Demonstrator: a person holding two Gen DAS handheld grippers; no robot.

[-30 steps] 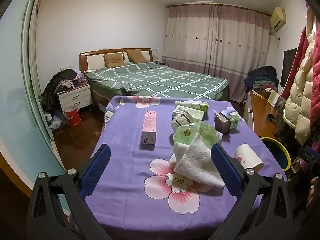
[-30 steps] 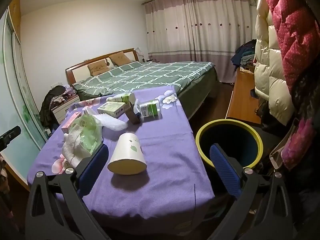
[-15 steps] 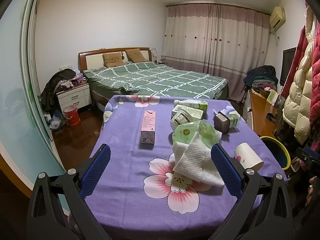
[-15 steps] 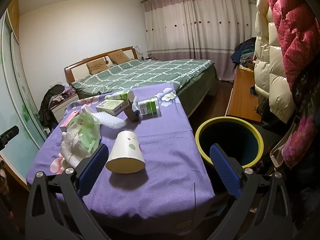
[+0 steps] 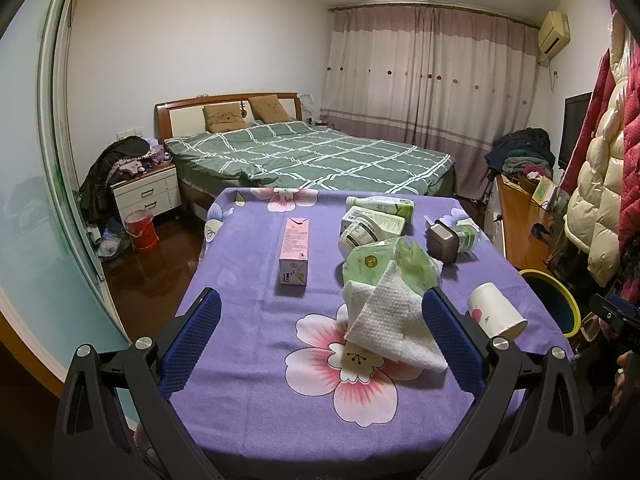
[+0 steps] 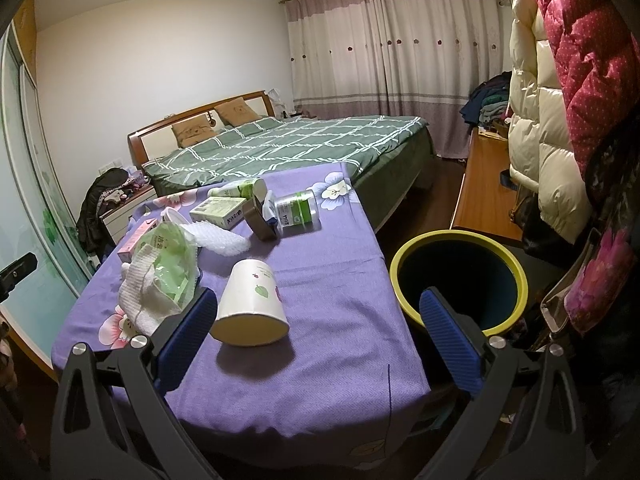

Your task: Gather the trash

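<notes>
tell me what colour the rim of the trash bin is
Yellow-green rim on the trash bin, dark inside; clearest in the right wrist view.

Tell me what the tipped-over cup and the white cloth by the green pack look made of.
Paper cup: apparently matte printed paper, with a thin rolled rim. White cloth: probably a nonwoven disposable towel, dimpled and softly folded, against the glossy, crinkled green plastic pack.
</notes>
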